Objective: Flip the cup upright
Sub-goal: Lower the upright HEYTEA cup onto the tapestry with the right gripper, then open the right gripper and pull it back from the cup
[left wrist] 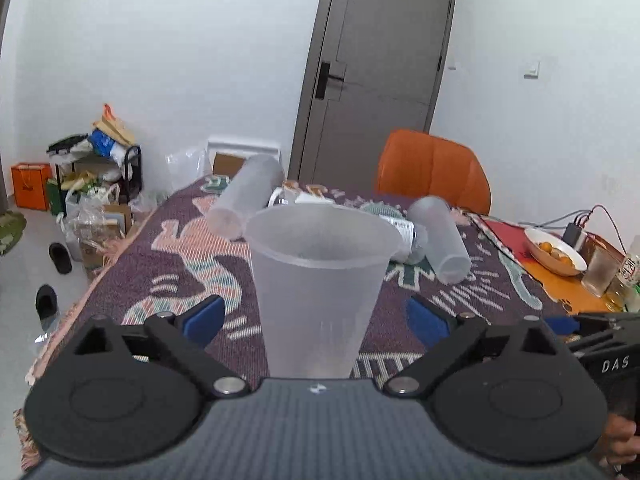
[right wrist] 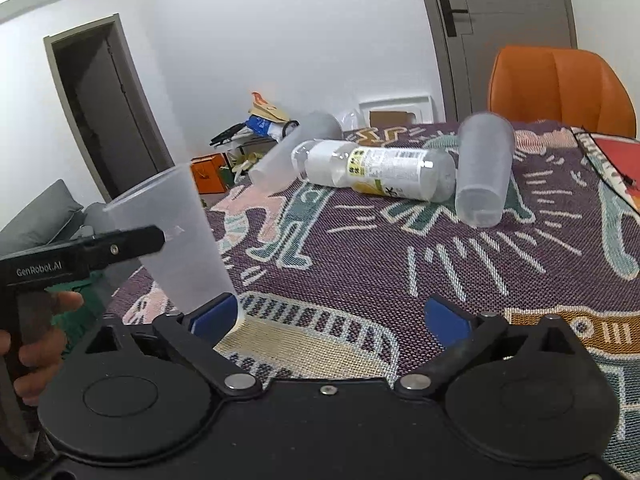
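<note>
A translucent plastic cup (left wrist: 318,280) stands upright on the patterned tablecloth, mouth up, between the open blue pads of my left gripper (left wrist: 316,320); the pads stand apart from its walls. The same cup (right wrist: 176,236) shows at the left of the right wrist view, with the left gripper's black finger (right wrist: 120,246) across it. My right gripper (right wrist: 336,316) is open and empty, low over the cloth, its left pad close to the cup's base. Two more translucent cups lie on their sides: one far left (left wrist: 246,196) (right wrist: 296,148), one right (left wrist: 440,236) (right wrist: 484,172).
A clear plastic bottle (right wrist: 376,170) lies on its side between the two fallen cups. An orange chair (left wrist: 434,168) stands behind the table. A bowl of oranges (left wrist: 554,254), a glass (left wrist: 600,270) and cables sit at the right edge. Clutter covers the floor at left.
</note>
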Action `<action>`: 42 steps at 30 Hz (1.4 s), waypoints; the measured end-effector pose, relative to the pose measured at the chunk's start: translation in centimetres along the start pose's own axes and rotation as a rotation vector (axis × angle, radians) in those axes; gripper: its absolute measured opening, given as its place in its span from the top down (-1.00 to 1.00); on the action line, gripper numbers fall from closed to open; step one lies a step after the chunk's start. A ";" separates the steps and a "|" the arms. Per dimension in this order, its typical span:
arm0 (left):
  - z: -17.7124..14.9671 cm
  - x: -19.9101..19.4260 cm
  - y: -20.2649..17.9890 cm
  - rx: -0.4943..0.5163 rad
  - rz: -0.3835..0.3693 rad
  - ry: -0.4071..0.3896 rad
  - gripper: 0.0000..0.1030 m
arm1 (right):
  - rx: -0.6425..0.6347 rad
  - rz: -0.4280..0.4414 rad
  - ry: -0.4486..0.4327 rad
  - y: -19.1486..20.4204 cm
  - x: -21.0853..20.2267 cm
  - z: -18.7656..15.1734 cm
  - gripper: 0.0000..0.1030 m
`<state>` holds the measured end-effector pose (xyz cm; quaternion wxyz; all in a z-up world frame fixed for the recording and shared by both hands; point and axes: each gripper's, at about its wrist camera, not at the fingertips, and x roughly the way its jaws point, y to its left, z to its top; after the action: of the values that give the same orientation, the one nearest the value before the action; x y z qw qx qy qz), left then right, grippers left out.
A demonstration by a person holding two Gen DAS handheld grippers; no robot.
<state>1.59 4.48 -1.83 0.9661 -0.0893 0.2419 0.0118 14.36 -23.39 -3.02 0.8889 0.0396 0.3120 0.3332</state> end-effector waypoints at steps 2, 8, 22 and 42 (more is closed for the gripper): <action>0.0 -0.5 0.0 0.006 0.000 0.015 -0.88 | -0.007 -0.002 -0.006 0.4 -0.7 0.2 -1.00; -0.2 -2.4 -0.2 0.016 -0.001 0.038 -0.96 | -0.025 0.000 -0.022 1.5 -2.8 0.5 -1.00; -0.7 -5.2 1.1 -0.054 0.017 0.086 -0.98 | -0.030 0.058 -0.026 3.4 -7.1 0.3 -1.00; -1.1 -6.7 0.0 0.009 0.008 0.090 -0.98 | -0.073 0.057 -0.006 4.4 -7.9 -0.4 -1.00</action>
<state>-4.83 4.41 0.39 0.9546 -0.0846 0.2853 0.0107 7.01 -24.96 2.02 0.8808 0.0171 0.2956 0.3695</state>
